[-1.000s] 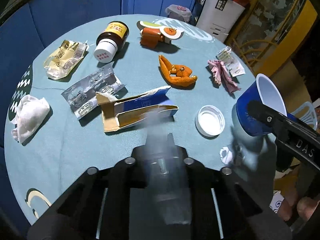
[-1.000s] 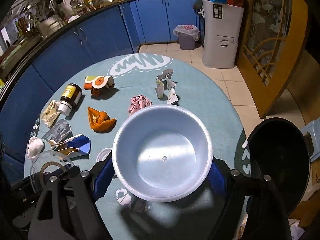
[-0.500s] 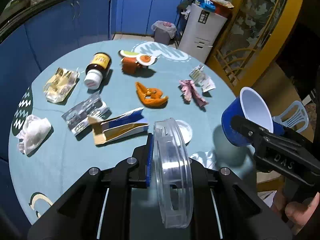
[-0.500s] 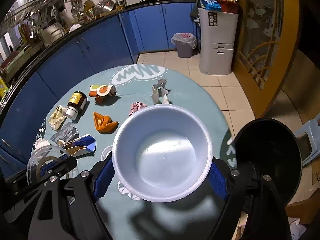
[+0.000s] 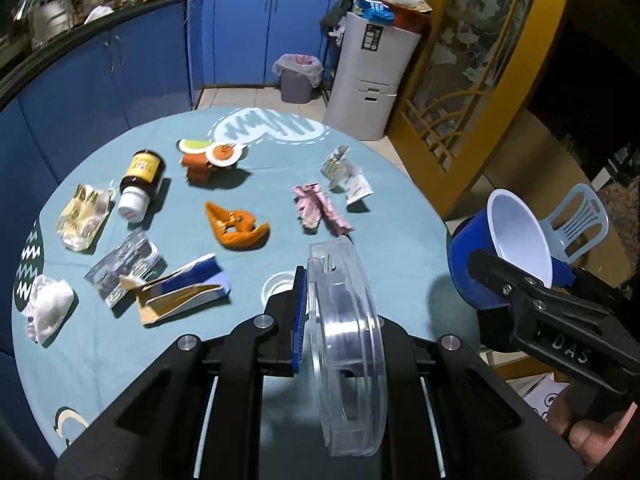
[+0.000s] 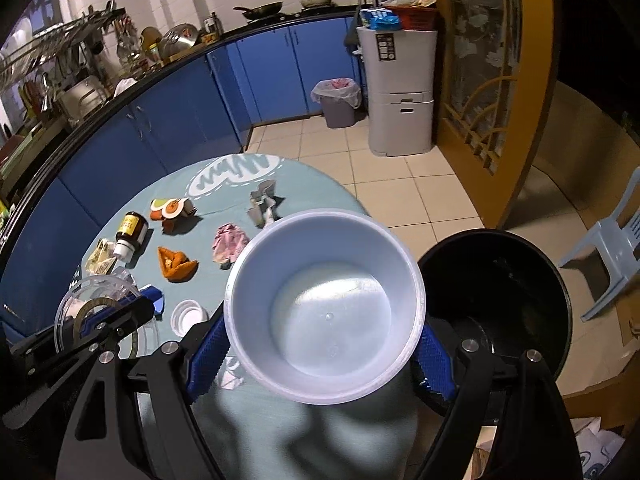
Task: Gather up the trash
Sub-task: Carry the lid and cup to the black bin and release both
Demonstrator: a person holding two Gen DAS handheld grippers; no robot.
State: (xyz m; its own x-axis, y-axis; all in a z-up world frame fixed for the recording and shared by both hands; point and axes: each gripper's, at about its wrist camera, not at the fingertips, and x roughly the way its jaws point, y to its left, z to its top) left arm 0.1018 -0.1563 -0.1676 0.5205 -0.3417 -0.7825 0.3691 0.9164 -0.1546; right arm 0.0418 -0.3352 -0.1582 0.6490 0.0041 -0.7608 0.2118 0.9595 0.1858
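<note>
Round table (image 5: pixel 400 216) under a pale blue-green cloth, kitchen with blue cabinets behind.

Left gripper (image 5: pixel 320 312): jaws drawn nearly together, clamped on a clear plastic lid (image 5: pixel 344 344) held on edge, upright between the blue pads, above the near side of the table.

Right gripper (image 6: pixel 320 364): jaws set wide, blue pads (image 6: pixel 208 360) pressed to either side of a blue cup (image 6: pixel 324 320), white inside, mouth facing the camera. The cup hangs past the table's right edge, just beside a black bin (image 6: pixel 520 264) standing on the floor. A hand (image 5: pixel 580 436) shows at the grip of that tool in the left view.

Trash lying on the cloth:
- brown bottle (image 5: pixel 142 184) on its side, white cap toward the near edge
- yellowish wrapper (image 5: pixel 82 216) left of the bottle
- orange peel-like scrap (image 5: pixel 236 226) mid-table
- crumpled pink wrapper (image 5: pixel 320 210) right of it, crumpled paper (image 5: pixel 346 174) beyond
- torn blue-and-tan carton (image 5: pixel 184 292), a silver blister pack (image 5: pixel 124 268) touching its left end
- small white cap (image 5: pixel 278 286) close by the left gripper's pads
- white tissue wad (image 5: pixel 46 308) at the far left edge
- orange packet with round stickers (image 5: pixel 208 160) toward the far side
</note>
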